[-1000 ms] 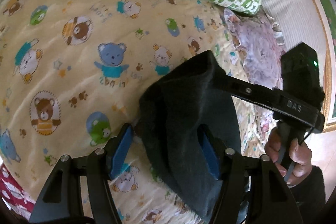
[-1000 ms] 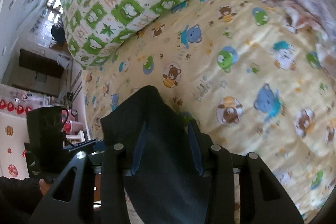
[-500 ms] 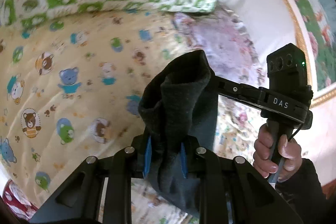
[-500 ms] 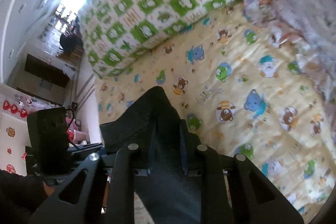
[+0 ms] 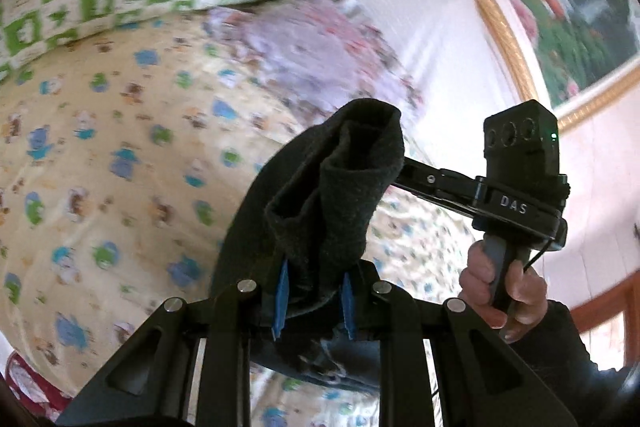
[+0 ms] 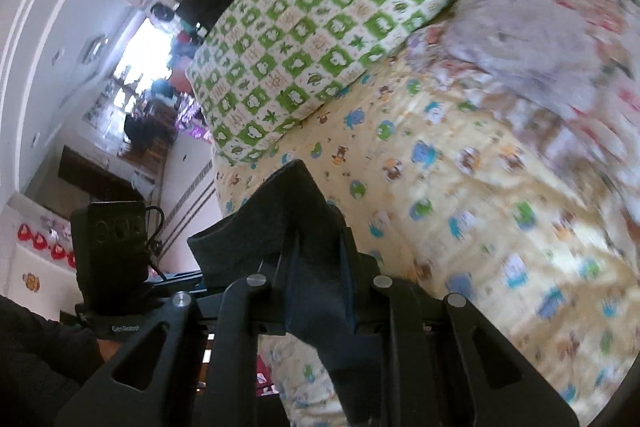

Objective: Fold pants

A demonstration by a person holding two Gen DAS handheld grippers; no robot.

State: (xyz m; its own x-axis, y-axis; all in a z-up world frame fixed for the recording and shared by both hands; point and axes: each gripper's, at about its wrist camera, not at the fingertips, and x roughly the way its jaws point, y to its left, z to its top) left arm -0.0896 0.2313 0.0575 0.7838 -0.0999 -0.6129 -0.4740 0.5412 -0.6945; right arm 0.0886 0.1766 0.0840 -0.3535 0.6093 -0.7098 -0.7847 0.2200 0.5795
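The left gripper [image 5: 312, 301] was closed on a bunched edge of the dark pants [image 5: 320, 203], its blue pads [image 5: 282, 297] pressing the cloth from both sides; the right gripper [image 6: 320, 281] was closing, and its jaws pinched another part of the same pants [image 6: 288, 227]; the garment was lifted above the yellow bear-print sheet [image 5: 100, 187], between the two tools; a green checked pillow [image 6: 320, 39] lay at the far side of the bed.
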